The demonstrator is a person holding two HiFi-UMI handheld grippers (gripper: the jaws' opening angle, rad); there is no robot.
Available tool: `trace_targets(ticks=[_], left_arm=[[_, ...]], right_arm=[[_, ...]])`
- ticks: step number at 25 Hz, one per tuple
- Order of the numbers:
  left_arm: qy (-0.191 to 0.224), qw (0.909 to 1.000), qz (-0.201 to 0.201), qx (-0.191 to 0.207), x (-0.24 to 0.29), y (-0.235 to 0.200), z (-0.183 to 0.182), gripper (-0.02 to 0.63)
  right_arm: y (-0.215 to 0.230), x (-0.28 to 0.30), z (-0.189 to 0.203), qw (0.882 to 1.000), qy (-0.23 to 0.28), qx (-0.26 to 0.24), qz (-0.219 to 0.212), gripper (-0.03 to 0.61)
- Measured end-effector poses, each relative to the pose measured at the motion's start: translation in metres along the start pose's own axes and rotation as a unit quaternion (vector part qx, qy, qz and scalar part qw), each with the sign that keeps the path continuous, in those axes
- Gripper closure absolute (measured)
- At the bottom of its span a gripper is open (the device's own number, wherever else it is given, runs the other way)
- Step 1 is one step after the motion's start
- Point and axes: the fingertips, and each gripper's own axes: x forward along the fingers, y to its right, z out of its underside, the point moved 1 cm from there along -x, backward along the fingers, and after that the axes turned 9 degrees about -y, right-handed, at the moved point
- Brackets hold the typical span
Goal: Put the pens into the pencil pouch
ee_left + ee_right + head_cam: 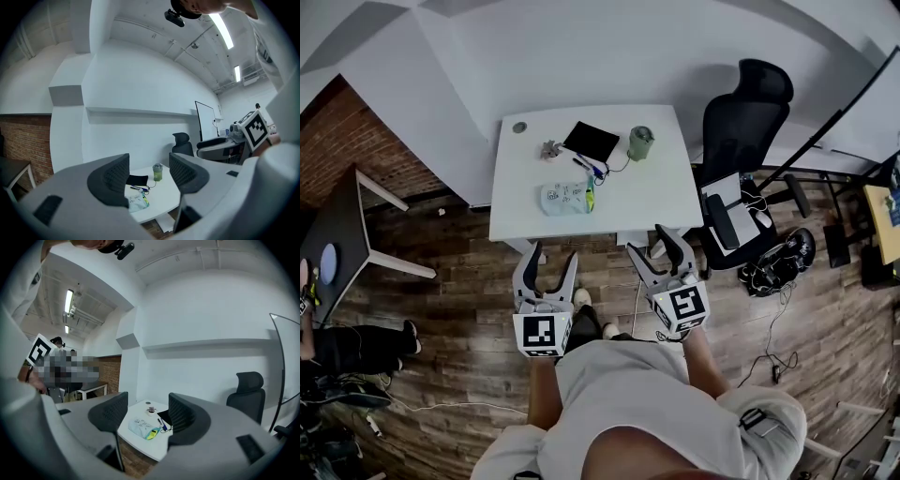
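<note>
A pale pencil pouch (566, 198) with a yellow-green end lies on the white desk (656, 192); it also shows as the pouch (137, 202) and the pouch (142, 427). Pens (590, 167) lie just beyond it, beside a black notebook (592, 141); they appear as pens (138, 189) and pens (161, 424). My left gripper (550, 262) and right gripper (657, 241) hang open and empty over the wooden floor, short of the desk's near edge. Each gripper view looks toward the desk from a distance.
A green cup (640, 142) and a small plant (550, 149) stand on the desk. A black office chair (741, 131) sits to the right, with shoes and cables on the floor. A dark side table (342, 234) stands at the left.
</note>
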Motion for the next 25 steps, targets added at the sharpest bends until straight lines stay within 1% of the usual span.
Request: trace_targets(ticks=[4,10,20,25], left_arm=[[0.000,1.0000,0.002,-0.001,0.021,-0.011,-0.003,0.350],[0.005,0.9999,0.015,0.005,0.051,-0.031,-0.007,0.350],[0.010,0.9995,0.032,0.001,0.103,-0.078,-0.016,0.350],[0.012,0.9990,0.043,0.006,0.124,-0.098,-0.021,0.350]], right_arm=[[0.010,0.019,-0.004,1.000,-0.002,0.001,0.004,0.305],[0.023,0.050,-0.009,1.000,-0.005,0.001,0.015,0.305],[0.036,0.107,-0.023,0.999,-0.015,0.002,0.037,0.305],[0.043,0.130,-0.031,0.999,-0.017,0.002,0.051,0.305]])
